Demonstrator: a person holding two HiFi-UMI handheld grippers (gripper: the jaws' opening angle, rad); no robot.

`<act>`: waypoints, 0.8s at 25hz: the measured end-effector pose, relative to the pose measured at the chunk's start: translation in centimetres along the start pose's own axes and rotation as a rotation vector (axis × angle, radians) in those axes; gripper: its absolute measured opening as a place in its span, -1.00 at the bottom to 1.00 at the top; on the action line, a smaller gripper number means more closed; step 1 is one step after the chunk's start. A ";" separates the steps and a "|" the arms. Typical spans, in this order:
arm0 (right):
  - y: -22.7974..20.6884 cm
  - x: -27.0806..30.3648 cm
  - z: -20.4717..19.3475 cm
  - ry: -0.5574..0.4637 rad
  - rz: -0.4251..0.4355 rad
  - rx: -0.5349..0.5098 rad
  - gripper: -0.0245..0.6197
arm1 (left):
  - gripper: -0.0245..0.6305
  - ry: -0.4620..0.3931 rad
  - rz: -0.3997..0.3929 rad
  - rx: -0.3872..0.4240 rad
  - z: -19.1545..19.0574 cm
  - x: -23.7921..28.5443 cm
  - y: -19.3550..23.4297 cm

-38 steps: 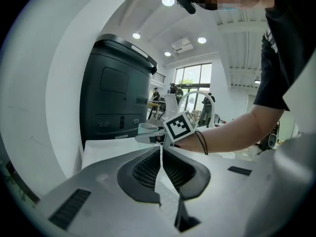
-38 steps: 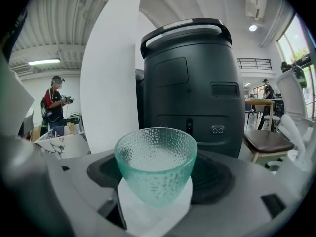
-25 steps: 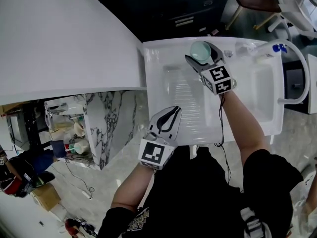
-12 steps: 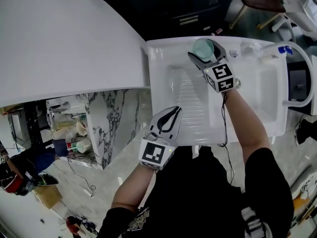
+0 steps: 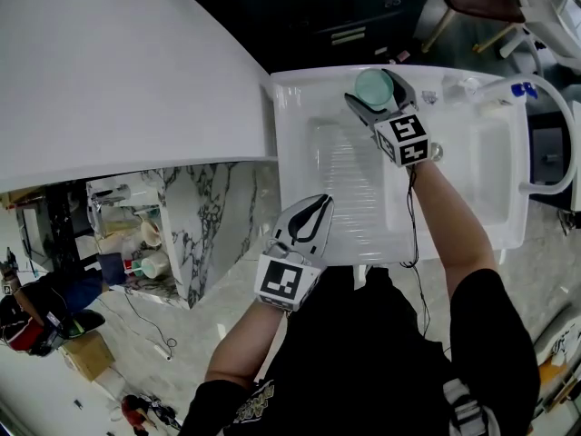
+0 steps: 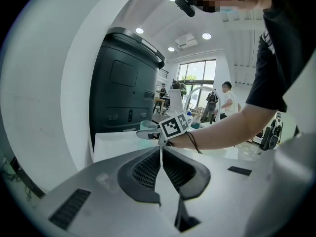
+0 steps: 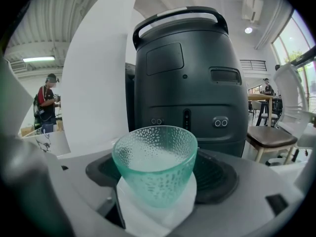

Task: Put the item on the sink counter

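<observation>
step: placing, judged | right gripper (image 5: pixel 375 95) clamps cup (image 7: pixel 155 162) at sink (image 5: pixel 313 80) rim, 12 o'clock | left gripper (image 5: pixel 317 207) clenched, empty, 6 o'clock | next: seat upright, then release

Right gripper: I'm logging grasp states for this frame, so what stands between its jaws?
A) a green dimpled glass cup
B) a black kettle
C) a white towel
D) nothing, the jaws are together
A: the right gripper view shows a green dimpled glass cup standing upright between the jaws of the right gripper, which are closed on its sides.
</observation>
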State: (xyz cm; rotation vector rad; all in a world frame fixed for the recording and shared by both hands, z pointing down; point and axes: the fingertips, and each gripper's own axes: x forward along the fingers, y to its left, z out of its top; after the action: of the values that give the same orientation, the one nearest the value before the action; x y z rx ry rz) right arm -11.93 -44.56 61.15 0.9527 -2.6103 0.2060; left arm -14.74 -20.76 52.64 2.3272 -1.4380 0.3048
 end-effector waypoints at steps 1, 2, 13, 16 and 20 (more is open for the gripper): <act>0.0 0.0 -0.1 0.001 0.001 0.002 0.47 | -0.85 0.001 -0.001 0.007 -0.1 0.0 0.0; 0.0 0.0 -0.1 0.003 0.002 0.002 0.48 | -0.85 0.002 -0.001 0.011 -0.1 0.0 0.0; 0.1 -2.2 -0.7 0.018 0.012 0.012 0.50 | -0.85 -0.013 0.011 0.006 0.2 -0.1 -1.0; 0.1 -3.5 -0.9 0.021 0.007 0.017 0.50 | -0.85 -0.022 0.009 0.007 0.5 -0.1 -1.6; 0.2 -5.4 -1.0 0.021 0.011 0.014 0.50 | -0.85 -0.032 0.010 0.014 0.6 -0.1 -2.7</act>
State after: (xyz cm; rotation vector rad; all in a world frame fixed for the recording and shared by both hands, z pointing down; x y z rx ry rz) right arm -7.95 -40.96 60.03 0.9357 -2.5984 0.2358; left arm -12.37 -19.85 51.53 2.3473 -1.4669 0.2832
